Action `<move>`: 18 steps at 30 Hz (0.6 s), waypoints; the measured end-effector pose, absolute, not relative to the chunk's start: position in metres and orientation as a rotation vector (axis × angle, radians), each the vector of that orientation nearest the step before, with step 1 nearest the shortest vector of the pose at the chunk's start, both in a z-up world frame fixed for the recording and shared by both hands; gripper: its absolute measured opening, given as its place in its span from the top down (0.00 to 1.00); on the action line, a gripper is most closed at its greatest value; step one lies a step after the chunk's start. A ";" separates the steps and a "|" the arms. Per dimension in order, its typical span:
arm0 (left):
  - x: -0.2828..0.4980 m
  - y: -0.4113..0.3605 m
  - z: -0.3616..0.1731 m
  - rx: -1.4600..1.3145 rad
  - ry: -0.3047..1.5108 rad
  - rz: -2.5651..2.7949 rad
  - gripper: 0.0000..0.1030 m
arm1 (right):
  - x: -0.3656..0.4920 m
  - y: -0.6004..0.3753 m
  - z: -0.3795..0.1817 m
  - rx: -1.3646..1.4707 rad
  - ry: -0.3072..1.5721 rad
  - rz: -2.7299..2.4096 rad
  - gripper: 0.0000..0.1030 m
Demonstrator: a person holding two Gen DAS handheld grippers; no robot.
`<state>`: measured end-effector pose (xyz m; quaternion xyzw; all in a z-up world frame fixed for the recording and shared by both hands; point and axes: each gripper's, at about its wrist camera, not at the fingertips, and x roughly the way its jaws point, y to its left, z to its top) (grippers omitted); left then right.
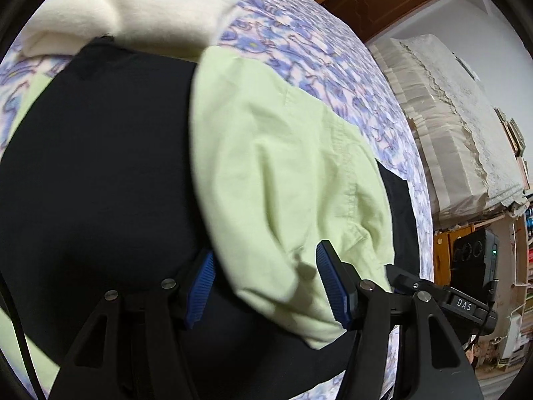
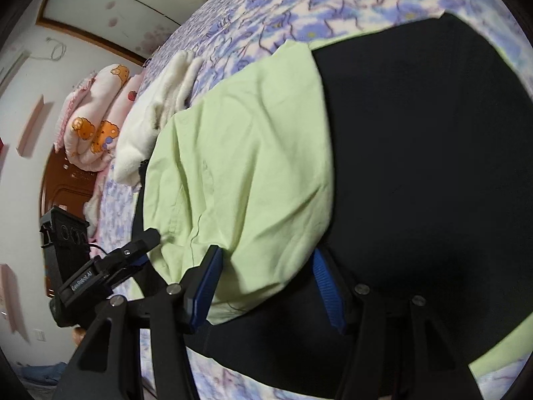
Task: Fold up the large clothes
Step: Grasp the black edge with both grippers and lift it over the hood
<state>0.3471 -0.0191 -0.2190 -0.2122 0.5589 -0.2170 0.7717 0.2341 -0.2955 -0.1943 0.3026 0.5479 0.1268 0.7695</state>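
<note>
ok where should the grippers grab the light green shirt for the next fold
Take the light green shirt by its near folded edge, one gripper at each end, coming in low from the near side. That edge bulges over the black garment between both open grippers' fingers, so there's a lip to pinch.

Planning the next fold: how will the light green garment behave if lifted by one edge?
Light green garment is probably floppy: it wrinkles and drapes over the black garment. Likely light, thin cloth. It may slide off.
</note>
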 end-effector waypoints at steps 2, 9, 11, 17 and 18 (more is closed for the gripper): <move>0.352 -0.030 -0.216 -0.431 1.201 -0.482 0.84 | 0.237 -0.293 -0.192 0.660 1.158 0.306 0.53; 0.357 -0.047 -0.154 -0.302 0.952 -0.486 0.94 | 0.250 -0.283 -0.128 0.518 0.915 0.369 0.92; 0.351 -0.046 -0.141 -0.306 0.859 -0.479 0.94 | 0.244 -0.286 -0.107 0.487 0.803 0.369 0.92; 0.336 -0.050 -0.200 -0.221 0.996 -0.445 0.94 | 0.228 -0.309 -0.159 0.459 0.880 0.252 0.92; 0.332 -0.050 -0.216 -0.193 1.036 -0.425 0.94 | 0.224 -0.309 -0.178 0.439 0.932 0.227 0.92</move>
